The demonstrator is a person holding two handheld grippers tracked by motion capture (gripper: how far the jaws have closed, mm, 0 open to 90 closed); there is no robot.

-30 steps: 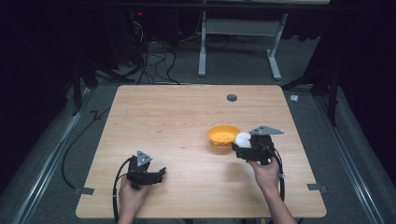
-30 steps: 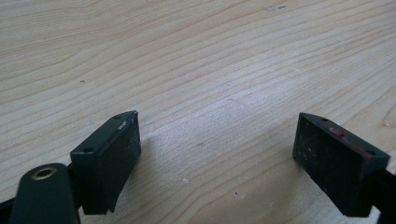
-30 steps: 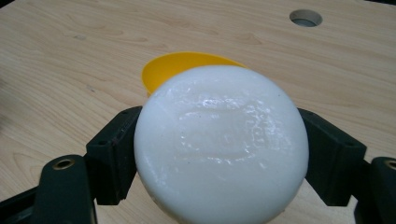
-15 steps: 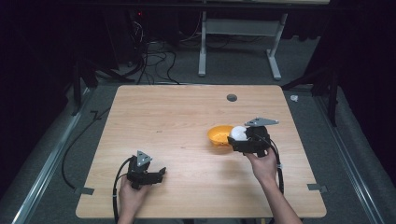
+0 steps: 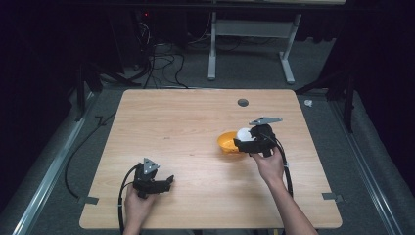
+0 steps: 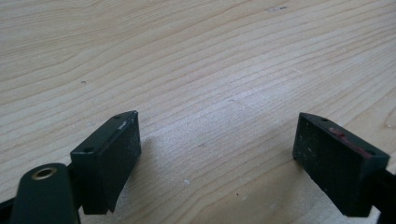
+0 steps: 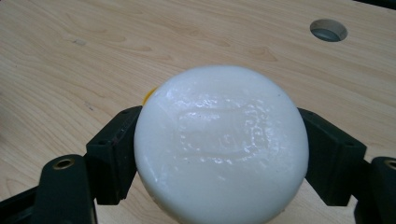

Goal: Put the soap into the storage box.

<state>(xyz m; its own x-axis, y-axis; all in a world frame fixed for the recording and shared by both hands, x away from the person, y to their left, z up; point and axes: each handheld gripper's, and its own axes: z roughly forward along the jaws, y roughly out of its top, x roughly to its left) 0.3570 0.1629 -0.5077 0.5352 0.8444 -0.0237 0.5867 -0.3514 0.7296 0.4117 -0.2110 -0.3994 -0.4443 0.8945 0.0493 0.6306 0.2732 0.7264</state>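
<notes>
Your right gripper pinching the white soap over the orange bowl, at 3 o'clock on the table, your left gripper spread, resting at 7 o'clock

The white soap bar is a smooth, rounded oval with a faint stamped rectangle pressed into its glossy face. It is clamped between the two black jaws of the right gripper, one jaw against each side, with its broad face toward the gripper's camera. In the high view it sits over the near edge of the orange bowl, a shallow round dish standing upright on the wooden table right of centre.
</notes>
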